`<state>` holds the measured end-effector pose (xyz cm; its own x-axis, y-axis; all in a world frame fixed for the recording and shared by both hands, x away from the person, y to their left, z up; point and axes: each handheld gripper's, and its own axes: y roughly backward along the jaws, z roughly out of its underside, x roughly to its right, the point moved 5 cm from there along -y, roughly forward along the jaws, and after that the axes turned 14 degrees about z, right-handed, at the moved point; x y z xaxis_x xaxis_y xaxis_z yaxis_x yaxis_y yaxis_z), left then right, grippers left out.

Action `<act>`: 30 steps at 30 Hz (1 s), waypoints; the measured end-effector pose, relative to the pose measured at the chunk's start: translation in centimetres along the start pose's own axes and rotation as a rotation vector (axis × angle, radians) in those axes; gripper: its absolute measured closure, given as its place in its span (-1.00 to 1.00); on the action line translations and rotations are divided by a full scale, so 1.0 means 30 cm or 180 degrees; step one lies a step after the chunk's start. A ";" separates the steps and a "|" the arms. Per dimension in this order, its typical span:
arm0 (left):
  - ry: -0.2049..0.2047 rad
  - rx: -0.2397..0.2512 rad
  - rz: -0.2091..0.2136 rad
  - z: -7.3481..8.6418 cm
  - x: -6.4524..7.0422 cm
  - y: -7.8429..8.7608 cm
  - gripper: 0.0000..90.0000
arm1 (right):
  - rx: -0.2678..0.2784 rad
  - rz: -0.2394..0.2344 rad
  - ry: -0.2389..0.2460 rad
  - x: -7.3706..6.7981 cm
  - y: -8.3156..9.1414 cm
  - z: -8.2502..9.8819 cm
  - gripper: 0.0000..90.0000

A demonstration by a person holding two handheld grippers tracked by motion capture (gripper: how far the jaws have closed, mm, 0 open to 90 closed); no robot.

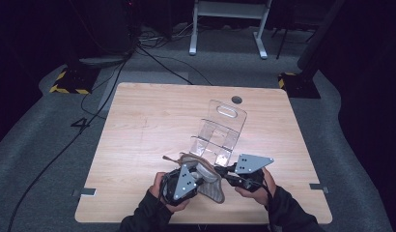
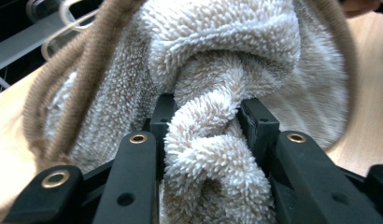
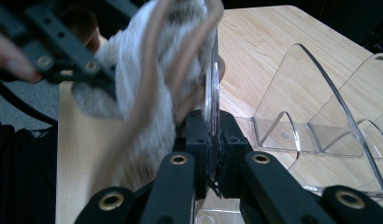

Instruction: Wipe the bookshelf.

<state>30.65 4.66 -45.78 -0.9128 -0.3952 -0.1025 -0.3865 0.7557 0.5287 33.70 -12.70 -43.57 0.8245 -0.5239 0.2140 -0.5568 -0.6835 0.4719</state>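
A fluffy beige cloth with a brown trim (image 1: 209, 182) hangs near the table's front edge, and my left gripper (image 1: 193, 181) is shut on a fold of it. In the left gripper view the pile of the cloth (image 2: 217, 60) bulges between the two jaws of the left gripper (image 2: 203, 128). A clear plastic rack with upright dividers (image 1: 219, 134) stands in the middle of the table. My right gripper (image 1: 220, 170) is shut on the rack's near panel, seen edge-on (image 3: 211, 88) between the jaws of the right gripper (image 3: 211, 137). The cloth (image 3: 143, 98) lies against that panel.
The wooden table (image 1: 148, 121) has a round cable hole (image 1: 236, 99) at its far edge. Behind it stand a white desk frame (image 1: 228, 26) and two stand bases with yellow-black tape (image 1: 70, 79), with cables (image 1: 114, 82) on the grey floor.
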 end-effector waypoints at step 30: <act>0.0289 0.0155 -0.0184 0.048 -0.140 0.099 0.43 | 0.0015 0.0063 0.0039 0.001 -0.001 0.002 0.90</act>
<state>33.15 9.32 -45.00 -0.8740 -0.4829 -0.0539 -0.4462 0.7538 0.4824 33.74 -12.74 -43.62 0.8145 -0.5311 0.2336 -0.5734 -0.6755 0.4636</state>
